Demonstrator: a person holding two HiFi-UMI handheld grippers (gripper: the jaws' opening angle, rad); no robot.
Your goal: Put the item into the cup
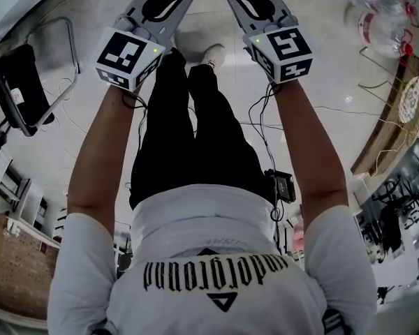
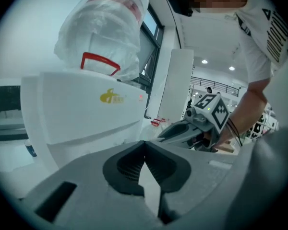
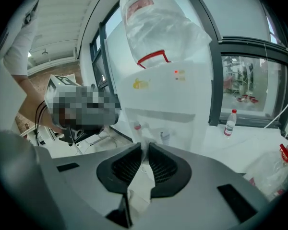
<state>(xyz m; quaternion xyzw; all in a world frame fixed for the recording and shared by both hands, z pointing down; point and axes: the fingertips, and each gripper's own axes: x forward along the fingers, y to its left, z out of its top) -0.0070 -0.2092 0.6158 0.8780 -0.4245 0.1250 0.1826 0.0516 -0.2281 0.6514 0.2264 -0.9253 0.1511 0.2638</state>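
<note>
Left hand-held gripper (image 2: pixel 144 143) and right hand-held gripper (image 3: pixel 145 146), jaws together, face bagged jug (image 3: pixel 158 28).

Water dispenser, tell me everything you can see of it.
The water dispenser is a white, plastic-looking cabinet standing upright by the window. Its front bears a yellow logo, a small red light and two taps below. A large bottle wrapped in clear plastic sits on top.

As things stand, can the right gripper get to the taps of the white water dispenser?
Probably yes: the right gripper points straight at the taps of the dispenser, and nothing stands between.
</note>
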